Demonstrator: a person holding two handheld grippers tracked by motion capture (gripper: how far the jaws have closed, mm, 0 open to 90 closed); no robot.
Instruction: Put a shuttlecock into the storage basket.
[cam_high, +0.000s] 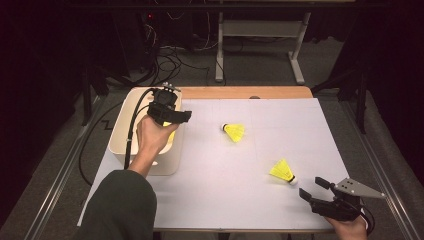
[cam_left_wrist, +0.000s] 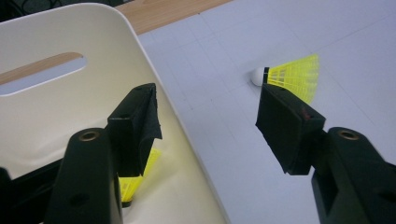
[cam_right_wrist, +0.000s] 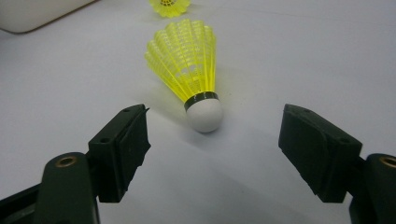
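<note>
Hovering over bin (cam_high: 120, 131), L gripper (cam_high: 176, 116) open

Bin (cam_high: 120, 131) at table's (cam_high: 210, 200) left edge, one shuttlecock (cam_left_wrist: 133, 184) inside it, one shuttlecock (cam_high: 234, 132) right of bin, another (cam_high: 283, 171) farther right, nearer the person.

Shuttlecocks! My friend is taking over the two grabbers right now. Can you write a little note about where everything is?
Left gripper: open, empty, over the right rim of the cream bin.
Right gripper: open, empty, low at the near right of the table, pointing at the near shuttlecock.
Done: one yellow shuttlecock lies in the bin.
Left: the near one, cork toward the right gripper, and the far shuttlecock mid-table, both lying on their sides. They probably go into the bin next.
</note>
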